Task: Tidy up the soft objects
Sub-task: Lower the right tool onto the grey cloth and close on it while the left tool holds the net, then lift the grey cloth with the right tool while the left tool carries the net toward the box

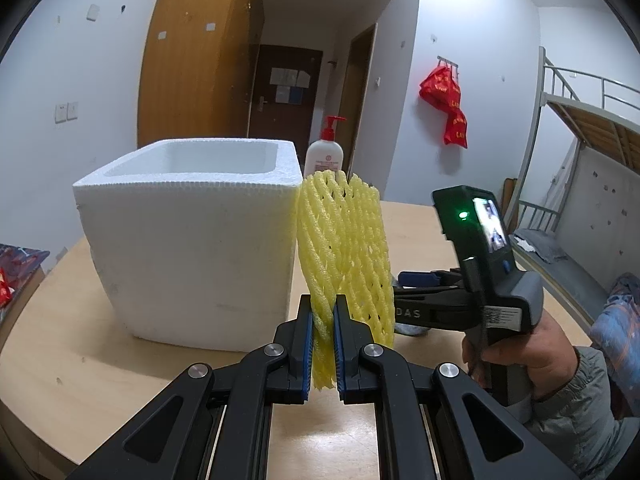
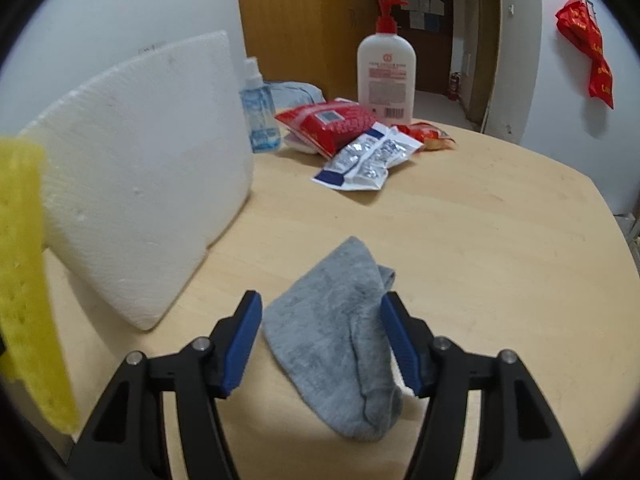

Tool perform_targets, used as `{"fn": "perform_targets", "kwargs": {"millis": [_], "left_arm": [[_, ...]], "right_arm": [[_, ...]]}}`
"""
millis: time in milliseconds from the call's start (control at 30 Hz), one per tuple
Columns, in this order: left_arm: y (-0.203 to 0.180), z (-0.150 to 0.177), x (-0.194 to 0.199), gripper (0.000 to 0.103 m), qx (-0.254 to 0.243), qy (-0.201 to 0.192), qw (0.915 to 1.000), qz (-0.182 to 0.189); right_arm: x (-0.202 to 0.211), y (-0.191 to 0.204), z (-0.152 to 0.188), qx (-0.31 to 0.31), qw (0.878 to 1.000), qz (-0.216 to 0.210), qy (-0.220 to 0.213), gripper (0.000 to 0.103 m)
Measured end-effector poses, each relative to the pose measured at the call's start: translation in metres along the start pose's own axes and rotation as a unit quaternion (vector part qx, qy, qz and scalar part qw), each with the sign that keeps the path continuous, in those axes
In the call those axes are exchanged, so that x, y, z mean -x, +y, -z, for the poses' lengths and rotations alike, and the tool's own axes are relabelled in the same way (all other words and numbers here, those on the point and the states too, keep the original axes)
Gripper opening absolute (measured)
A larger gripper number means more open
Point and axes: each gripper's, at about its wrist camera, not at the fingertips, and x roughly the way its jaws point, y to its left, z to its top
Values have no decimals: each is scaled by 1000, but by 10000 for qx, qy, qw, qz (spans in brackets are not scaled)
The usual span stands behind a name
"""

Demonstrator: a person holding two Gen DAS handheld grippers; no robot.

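Wooden table, broad and pale, under everything. On it, white foam box, open-topped, the landmark for the rest.

Just right of the box, nearly touching its side: yellow foam net, upright and off the table, its lower end pinched between the blue pads of the left gripper, clenched on it. In the right wrist view, the same net a blurred yellow strip at the left edge, in front of the box.

Right of the box and nearer the camera: grey sock, flat on the table, folded over itself, lying between the fingers of the right gripper. Jaws spread wide, one pad on either side of the sock; contact with it cannot be told.

Behind the box, toward the far table edge: white lotion bottle with a red pump, standing upright; red snack bag; silver sachets in front of the bag; small blue spray bottle close against the box's far corner.

Right of the net, low over the table: right gripper seen side-on, level, pointing toward the box, gripped from below by a hand in a grey sleeve.
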Motion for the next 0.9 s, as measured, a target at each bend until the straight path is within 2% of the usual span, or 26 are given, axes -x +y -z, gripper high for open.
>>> {"fn": "perform_targets", "kwargs": {"millis": [167,200,233,300,333,367,400,600,900], "left_arm": [[-1,1,0,10,-7,25,10000,-10],[0,0,0,10,3,19,10000,2],[-1,0,0,10,-1,25,10000,2],[-1,0,0,10,7,19,10000,-4],[-1,0,0,10,5,24,10000,2],[-1,0,0,10,9,13,10000,-5],[-1,-1,0,10,16,5,10000,-12],[-2,3,-2,10,24,7,10000,-26],[-4,7,15,10,-43,-118,9999,19]], "right_arm": [[-7,0,0,2,9999,67,110,66],[-8,-1,0,-28,9999,17,147,63],[-9,0,1,-10,9998,-2,177,52],[-10,2,1,34,9998,45,201,39],[-11,3,2,62,9997,76,221,25],[-11,3,2,73,9997,104,217,16],[-11,4,2,116,9997,109,210,13],[6,4,1,93,9999,-126,-68,13],[72,7,6,5,9976,-102,-691,13]]}}
